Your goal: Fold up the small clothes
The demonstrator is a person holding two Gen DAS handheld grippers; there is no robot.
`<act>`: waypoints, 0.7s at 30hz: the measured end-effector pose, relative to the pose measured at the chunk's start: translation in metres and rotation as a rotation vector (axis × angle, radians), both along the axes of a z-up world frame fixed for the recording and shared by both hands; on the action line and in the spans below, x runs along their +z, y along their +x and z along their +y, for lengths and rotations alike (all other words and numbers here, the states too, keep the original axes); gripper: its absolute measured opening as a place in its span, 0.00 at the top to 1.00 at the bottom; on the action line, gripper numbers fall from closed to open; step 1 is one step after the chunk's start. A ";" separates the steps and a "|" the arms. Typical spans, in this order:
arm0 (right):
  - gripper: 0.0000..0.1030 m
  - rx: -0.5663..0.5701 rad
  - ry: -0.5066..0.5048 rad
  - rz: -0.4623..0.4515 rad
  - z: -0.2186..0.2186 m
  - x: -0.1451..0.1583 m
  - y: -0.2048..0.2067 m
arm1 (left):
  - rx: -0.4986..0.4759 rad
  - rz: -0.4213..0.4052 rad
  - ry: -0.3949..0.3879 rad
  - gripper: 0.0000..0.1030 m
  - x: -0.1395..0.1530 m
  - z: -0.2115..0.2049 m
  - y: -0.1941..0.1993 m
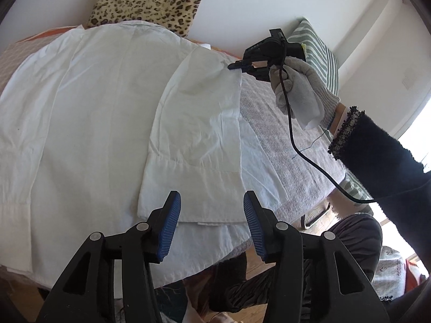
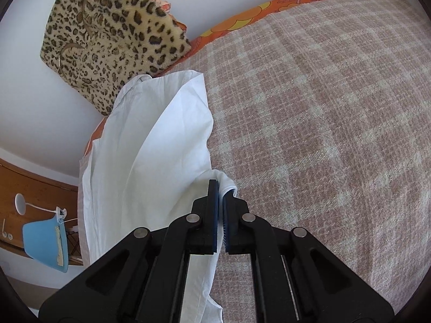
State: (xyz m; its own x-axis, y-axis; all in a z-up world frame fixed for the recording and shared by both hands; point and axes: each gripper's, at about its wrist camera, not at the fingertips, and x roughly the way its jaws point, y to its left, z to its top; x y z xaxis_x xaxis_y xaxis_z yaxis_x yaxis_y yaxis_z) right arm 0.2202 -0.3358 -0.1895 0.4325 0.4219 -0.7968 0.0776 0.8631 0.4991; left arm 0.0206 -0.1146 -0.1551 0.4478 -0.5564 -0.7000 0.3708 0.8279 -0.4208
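Checked bed cover (image 2: 323, 107): white shirt (image 1: 107, 107) spread; leopard cushion (image 2: 113, 35) behind.

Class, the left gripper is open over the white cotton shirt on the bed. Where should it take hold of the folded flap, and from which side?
Probably the near hem corner of the white cotton shirt's folded flap, approached from the bed's near edge. That edge lies loose and flat between the open left gripper's fingers, while the right gripper pinches the far corner.
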 end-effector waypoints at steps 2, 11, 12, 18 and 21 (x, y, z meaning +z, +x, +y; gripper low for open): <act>0.96 0.006 -0.005 0.002 0.001 0.003 0.001 | -0.084 -0.025 0.072 0.47 -0.001 -0.024 -0.006; 0.96 0.033 -0.035 0.020 0.004 0.004 0.004 | -0.176 -0.136 0.323 0.57 -0.024 -0.065 -0.015; 0.96 0.036 -0.039 0.021 0.005 0.004 0.005 | -0.170 -0.148 0.326 0.62 -0.024 -0.060 -0.015; 0.96 0.040 -0.053 0.035 0.006 -0.002 0.008 | -0.190 -0.174 0.241 0.98 -0.015 -0.051 -0.009; 0.96 0.039 -0.052 0.036 0.004 -0.005 0.007 | -0.185 -0.160 0.156 0.99 -0.005 -0.051 -0.007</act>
